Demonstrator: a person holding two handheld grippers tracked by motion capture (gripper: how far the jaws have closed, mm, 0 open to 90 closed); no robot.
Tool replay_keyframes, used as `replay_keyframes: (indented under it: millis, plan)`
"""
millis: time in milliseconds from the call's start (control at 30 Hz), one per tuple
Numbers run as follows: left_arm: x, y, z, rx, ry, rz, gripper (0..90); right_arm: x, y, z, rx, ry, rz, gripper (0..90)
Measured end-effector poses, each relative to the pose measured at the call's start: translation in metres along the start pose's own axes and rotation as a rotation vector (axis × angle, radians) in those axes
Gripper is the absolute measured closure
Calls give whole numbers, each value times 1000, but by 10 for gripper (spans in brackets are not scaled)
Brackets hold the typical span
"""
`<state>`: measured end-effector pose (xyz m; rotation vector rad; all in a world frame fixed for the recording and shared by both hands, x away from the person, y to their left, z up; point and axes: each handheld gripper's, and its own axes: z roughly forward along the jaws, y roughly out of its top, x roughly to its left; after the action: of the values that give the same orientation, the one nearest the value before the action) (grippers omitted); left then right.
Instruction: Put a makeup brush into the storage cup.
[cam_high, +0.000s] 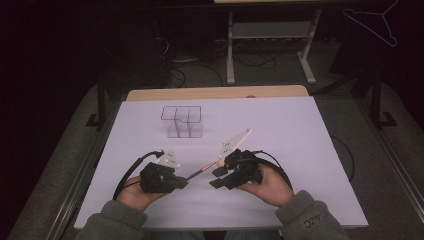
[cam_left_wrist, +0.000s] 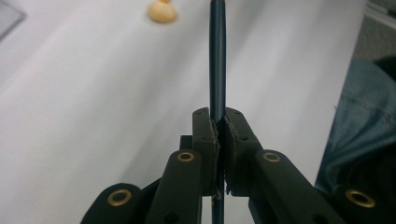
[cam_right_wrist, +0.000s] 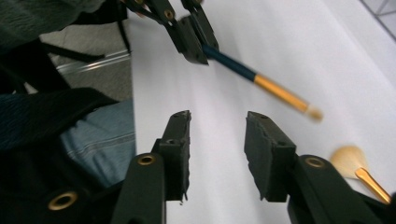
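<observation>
Holding the thin brush with the dark blue stick and gold metal band (cam_right_wrist: 247, 72) needed a soft, steady pinch, and the left gripper (cam_left_wrist: 219, 128) had its jaws pressed tight on the stick. The blue stick ran straight up from between those jaws, and its pale tip was far ahead of them. The right gripper (cam_right_wrist: 217, 140) had its jaws spread wide with nothing between them. The brush lay ahead of them and a bit above, not touching. A good next move, I think, was to keep the brush level and carry it slowly to the clear plastic holder with little boxes (cam_high: 182, 121). A second brush with a round, fluffy, tan head (cam_right_wrist: 350, 161) lay just beside the right jaw. The white surface (cam_high: 300, 150) looked smooth and flat.
</observation>
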<state>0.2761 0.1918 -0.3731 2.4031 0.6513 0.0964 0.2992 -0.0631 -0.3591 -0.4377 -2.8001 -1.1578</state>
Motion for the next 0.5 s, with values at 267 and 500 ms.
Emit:
replay_keyframes:
  millis: [267, 500]
  plan:
    - [2, 1, -8, -80, 41, -18, 843, -9, 0, 7, -82, -30, 118, 552]
    - [0, 3, -7, -128, 37, -16, 843, -22, 3, 9, -173, -2, 215, 547]
